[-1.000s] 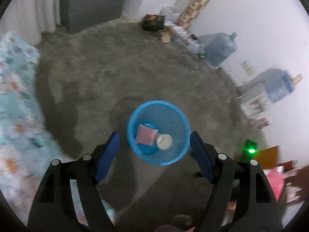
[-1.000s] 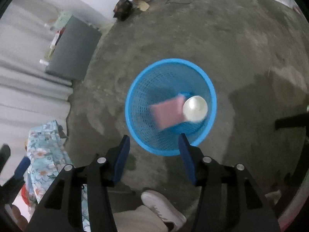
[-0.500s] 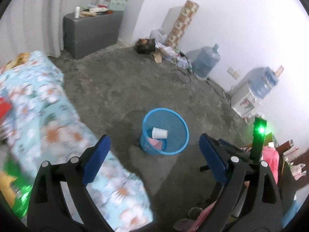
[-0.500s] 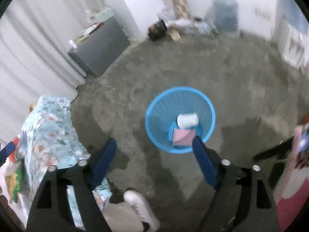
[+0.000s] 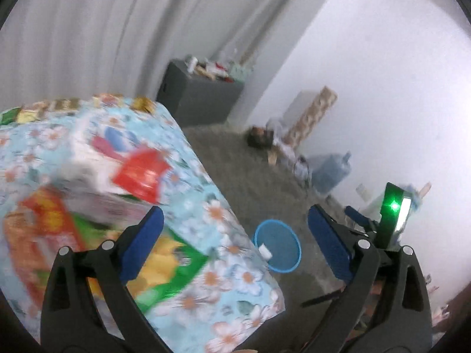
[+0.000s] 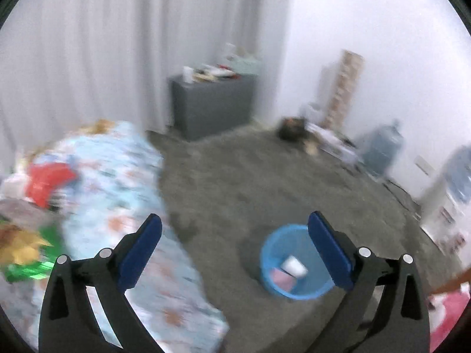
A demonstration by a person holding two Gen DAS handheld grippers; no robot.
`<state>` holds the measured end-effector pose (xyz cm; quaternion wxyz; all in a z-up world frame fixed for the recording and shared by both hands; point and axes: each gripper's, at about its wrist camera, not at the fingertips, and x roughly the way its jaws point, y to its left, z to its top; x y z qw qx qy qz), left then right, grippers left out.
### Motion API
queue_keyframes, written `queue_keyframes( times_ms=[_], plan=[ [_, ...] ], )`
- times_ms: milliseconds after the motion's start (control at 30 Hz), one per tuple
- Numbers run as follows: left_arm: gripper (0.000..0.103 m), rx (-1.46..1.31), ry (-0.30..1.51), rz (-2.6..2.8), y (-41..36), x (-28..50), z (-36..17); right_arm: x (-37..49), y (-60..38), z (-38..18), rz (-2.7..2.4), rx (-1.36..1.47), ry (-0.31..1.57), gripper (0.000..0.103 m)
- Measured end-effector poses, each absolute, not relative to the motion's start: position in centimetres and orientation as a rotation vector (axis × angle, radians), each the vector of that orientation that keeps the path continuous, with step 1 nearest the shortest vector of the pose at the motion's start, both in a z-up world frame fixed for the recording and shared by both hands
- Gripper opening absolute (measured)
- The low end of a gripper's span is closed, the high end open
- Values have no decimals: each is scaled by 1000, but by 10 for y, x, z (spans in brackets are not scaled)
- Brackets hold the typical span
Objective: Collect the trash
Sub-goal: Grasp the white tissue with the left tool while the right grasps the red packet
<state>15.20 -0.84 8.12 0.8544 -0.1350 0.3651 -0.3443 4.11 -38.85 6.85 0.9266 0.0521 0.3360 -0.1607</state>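
Standing wide and empty, both the left tool and right tool, jaws just having been opening. Lying blurred on the floral worktop, the red wrapper; sitting on the floor well apart, the blue basket. Best approaching the wrapper slowly, closing only once centred between pads.

Grey carpet floor, patchy. Pale pleated curtains fill 10 to 12 o'clock; plain white wall from 12 to 3. Grey cabinet at 12 against the curtain, cluttered top. Patterned tall box at 1 o'clock by the wall. Two water jugs at 2 to 3. Floral blue cloth covers the furniture at 8 to 9. Light soft, even; both views motion-blurred.
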Motion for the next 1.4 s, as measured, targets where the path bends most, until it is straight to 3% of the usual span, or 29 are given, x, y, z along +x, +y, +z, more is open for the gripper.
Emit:
queue_keyframes(
  times_ms=[267, 533, 767, 933, 1167, 1400],
  plan=[
    [94, -311, 659, -539, 98, 151, 85, 70, -334, 89, -34, 300, 572, 97],
    [94, -366, 684, -498, 142, 182, 80, 116, -315, 64, 205, 601, 740, 97],
    [94, -322, 727, -570, 124, 202, 71, 147, -308, 31, 330, 785, 857, 91],
    [74, -294, 791, -588, 108, 222, 62, 169, -306, 7, 362, 886, 926, 84],
    [61, -210, 903, -582, 91, 262, 52, 191, -301, -15, 391, 928, 1006, 81],
    [47, -179, 1058, -587, 70, 303, 18, 203, -300, -34, 426, 997, 1062, 62]
  ],
)
